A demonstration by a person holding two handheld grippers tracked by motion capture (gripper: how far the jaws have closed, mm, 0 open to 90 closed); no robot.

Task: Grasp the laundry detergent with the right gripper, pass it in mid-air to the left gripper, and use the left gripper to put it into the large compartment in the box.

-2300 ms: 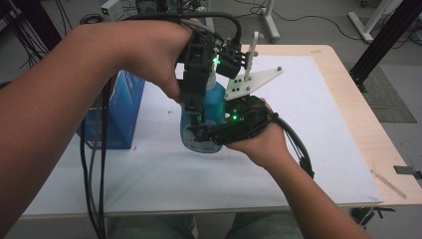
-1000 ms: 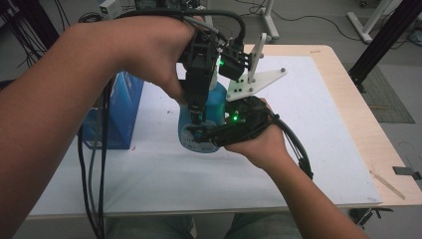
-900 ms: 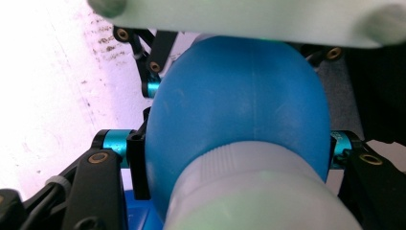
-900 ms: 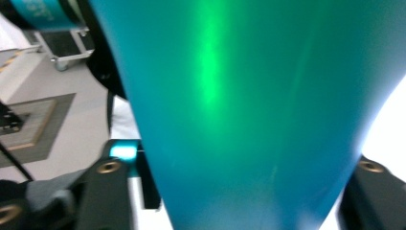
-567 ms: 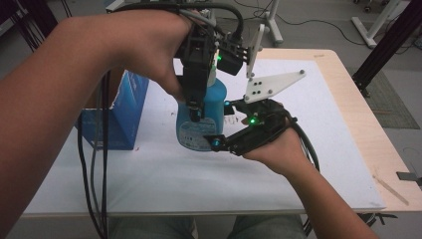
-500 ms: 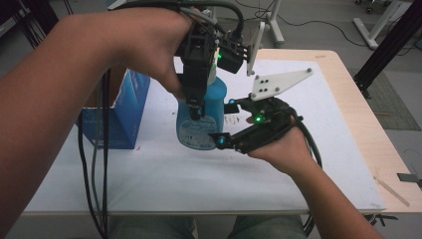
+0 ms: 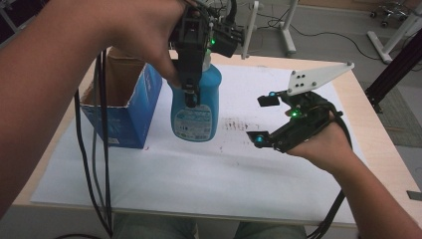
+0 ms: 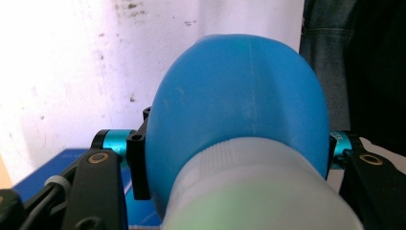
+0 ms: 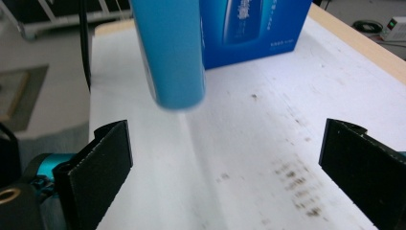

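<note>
One gripper, your left (image 7: 191,87), clamps the upright blue bottle (image 7: 196,107) beside the open box (image 7: 124,107); your right gripper (image 7: 264,119), just released, stands well clear.

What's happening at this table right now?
A person works with a claw in each hand. The left claw is clamped on the upper part of a blue bottle and holds it above the white sheet, next to an open blue box. The right claw has just been opening, with nothing between its jaws, and sits off to the bottle's right.
</note>
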